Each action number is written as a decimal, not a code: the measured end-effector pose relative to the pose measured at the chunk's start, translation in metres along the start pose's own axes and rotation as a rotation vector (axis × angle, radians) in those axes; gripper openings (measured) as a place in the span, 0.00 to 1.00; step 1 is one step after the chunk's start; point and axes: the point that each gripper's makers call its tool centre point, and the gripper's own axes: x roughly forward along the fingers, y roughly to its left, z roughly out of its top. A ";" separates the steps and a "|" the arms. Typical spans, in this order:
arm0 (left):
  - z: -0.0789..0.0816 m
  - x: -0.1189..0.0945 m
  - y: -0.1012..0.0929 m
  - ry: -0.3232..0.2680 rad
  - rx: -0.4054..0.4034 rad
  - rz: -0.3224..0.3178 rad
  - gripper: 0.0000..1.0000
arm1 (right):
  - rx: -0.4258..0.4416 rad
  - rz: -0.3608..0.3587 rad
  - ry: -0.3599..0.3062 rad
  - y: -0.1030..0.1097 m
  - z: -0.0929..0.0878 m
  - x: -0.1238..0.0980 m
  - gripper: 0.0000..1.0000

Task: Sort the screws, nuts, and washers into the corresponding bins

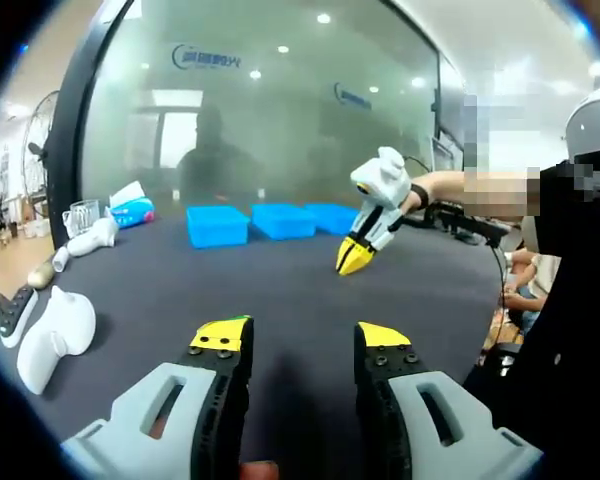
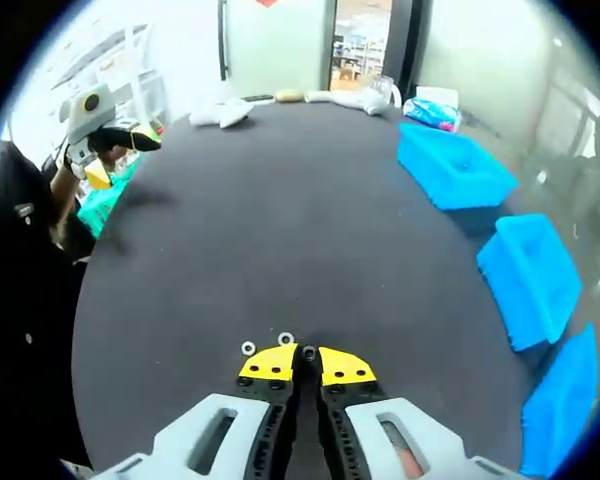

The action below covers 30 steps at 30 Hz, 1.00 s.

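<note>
From the right gripper view, my right gripper (image 2: 307,357) had its yellow-tipped fingers (image 2: 270,362) clenched on a small dark round piece (image 2: 308,352), too tiny for me to name as nut or washer. Two pale metal washers (image 2: 248,348) lay just beyond the tips on the dark matte tabletop (image 2: 280,230), which ran wide and bare ahead. Three bright blue plastic bins (image 2: 450,165) lined its right edge, the nearest cut off. In the left gripper view, my left gripper (image 1: 302,340) hung released over bare tabletop. White moulded objects (image 1: 50,335) sat at its left edge, their shapes unclear. Frosted glass blurred everything behind.
</note>
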 end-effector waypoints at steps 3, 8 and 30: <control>0.001 0.000 0.000 -0.002 0.001 -0.001 0.39 | -0.005 -0.006 -0.007 0.000 0.000 -0.001 0.04; 0.002 -0.001 0.001 -0.007 0.000 0.004 0.39 | -0.011 -0.017 -0.035 0.002 -0.002 -0.005 0.04; 0.023 -0.002 0.004 -0.050 0.026 0.025 0.39 | 0.211 -0.313 -0.543 0.015 -0.010 -0.105 0.04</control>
